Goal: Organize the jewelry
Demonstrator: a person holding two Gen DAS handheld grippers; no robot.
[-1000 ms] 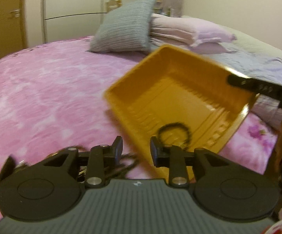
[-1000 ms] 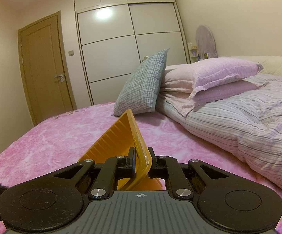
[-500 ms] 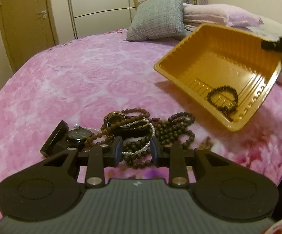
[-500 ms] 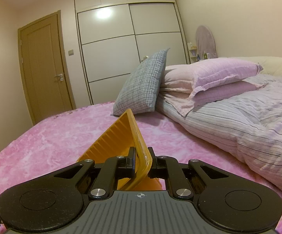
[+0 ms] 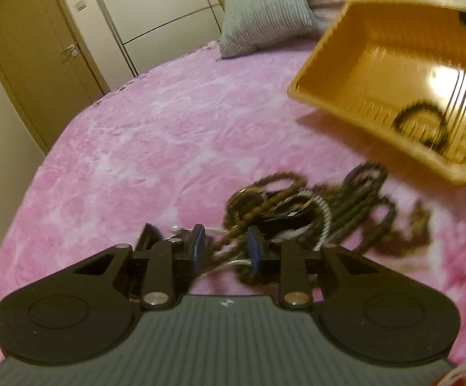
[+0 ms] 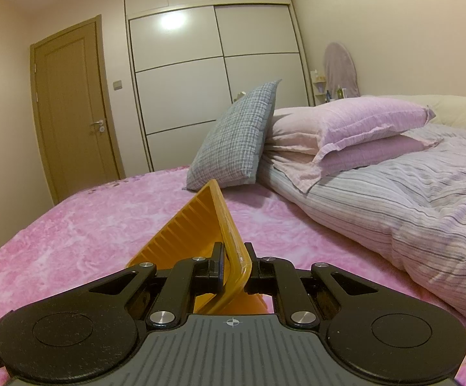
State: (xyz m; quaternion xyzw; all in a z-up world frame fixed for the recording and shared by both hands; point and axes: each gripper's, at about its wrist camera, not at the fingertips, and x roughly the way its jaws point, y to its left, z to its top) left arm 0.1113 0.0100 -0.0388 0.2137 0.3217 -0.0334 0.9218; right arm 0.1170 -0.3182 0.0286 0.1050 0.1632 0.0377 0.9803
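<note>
Pink bedspread [image 5: 155, 148]: right claw [image 6: 235, 268] clamps tray [image 6: 197, 225] (tilted).

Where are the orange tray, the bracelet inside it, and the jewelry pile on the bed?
orange tray [image 5: 326, 74]: left wrist view, bare left inner wall.
bracelet [image 5: 403, 119]: left wrist view, left arc of the dark bead loop.
jewelry pile [image 5: 358, 202]: left wrist view, dark bead strands, blurred.

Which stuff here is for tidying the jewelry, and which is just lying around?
For the job:
tray, gripped by the right gripper
bracelet in the tray
jewelry pile on the bed
left gripper, open over the pile

Just lying about:
grey cushion
pink pillows
striped duvet
</note>
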